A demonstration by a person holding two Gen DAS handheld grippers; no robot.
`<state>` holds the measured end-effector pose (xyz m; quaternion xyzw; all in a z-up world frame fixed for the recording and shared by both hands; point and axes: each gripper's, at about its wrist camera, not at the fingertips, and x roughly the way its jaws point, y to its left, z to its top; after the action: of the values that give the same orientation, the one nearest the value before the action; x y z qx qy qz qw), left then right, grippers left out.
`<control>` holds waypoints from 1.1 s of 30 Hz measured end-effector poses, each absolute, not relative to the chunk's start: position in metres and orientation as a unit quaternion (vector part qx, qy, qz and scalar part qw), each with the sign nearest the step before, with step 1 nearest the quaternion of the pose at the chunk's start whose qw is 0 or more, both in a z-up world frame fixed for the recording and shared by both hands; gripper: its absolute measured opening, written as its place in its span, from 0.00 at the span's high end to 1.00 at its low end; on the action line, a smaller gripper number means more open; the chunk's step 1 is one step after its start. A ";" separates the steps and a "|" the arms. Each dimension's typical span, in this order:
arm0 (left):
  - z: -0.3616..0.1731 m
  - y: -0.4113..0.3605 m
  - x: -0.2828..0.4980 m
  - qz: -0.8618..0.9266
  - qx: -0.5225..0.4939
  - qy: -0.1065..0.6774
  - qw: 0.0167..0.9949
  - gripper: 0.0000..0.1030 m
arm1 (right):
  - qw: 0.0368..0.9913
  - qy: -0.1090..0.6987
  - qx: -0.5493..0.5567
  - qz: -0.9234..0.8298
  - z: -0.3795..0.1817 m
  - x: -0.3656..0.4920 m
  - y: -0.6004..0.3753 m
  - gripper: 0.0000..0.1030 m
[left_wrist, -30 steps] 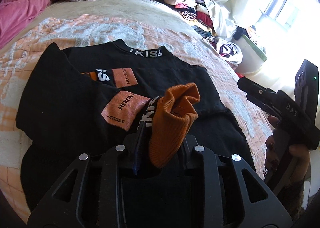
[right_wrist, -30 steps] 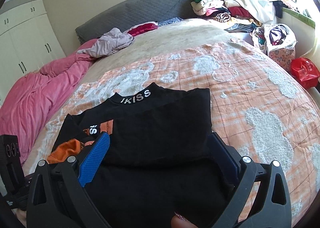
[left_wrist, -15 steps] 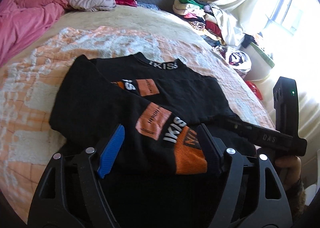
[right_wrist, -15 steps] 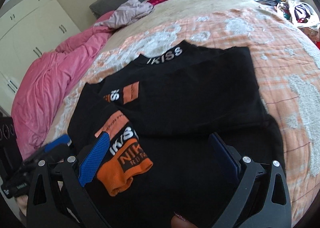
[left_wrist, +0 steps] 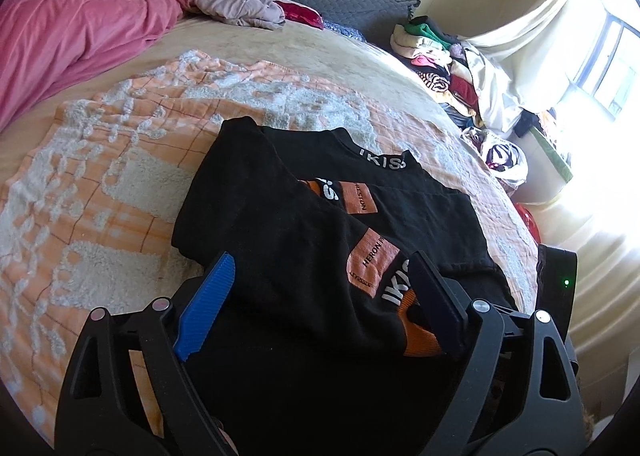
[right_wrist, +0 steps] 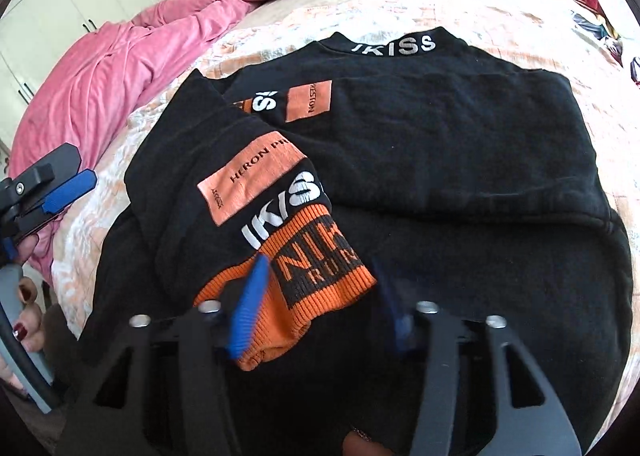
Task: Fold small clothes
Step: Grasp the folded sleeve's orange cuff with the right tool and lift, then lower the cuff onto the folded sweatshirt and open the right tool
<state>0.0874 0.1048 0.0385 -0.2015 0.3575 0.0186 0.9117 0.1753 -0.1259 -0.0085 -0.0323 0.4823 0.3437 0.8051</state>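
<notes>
Both grippers changed: left gripper (left_wrist: 320, 296) has just opened wide, releasing the orange cuff (right_wrist: 296, 288) at six o'clock on the black sweater (right_wrist: 440, 144); right gripper (right_wrist: 320, 296) has been closing around it, contact apparently incomplete.

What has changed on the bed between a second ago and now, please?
The left gripper has let go of the orange cuff, and its jaws have just been opening. The sleeve now lies folded across the black sweater. The right gripper came down over the cuff, its jaws just closing, their pads not yet pressing it. The sweater's body, blanket and clothes pile stayed put.
</notes>
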 end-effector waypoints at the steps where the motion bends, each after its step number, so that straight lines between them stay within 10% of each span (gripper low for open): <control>1: 0.039 0.105 0.087 0.020 -0.202 0.356 0.912 0.21 | 0.807 0.477 -0.029 0.348 -0.007 0.175 -0.127 0.67; 3: 0.040 0.107 0.086 0.022 -0.206 0.354 0.912 0.21 | 0.793 0.472 0.002 0.385 -0.002 0.177 -0.129 0.92; 16: 0.040 0.121 0.078 0.022 -0.232 0.354 0.906 0.21 | 0.858 0.346 -0.102 0.367 0.081 0.207 -0.131 0.95; 33: 0.023 0.101 0.102 0.017 -0.208 0.382 0.900 0.21 | 0.889 0.359 -0.103 0.267 0.050 0.252 -0.181 0.95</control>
<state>0.1024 0.1014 0.0226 -0.2079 0.3825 0.0167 0.9001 0.2520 -0.1812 0.0497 -0.1029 0.3589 0.2665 0.8886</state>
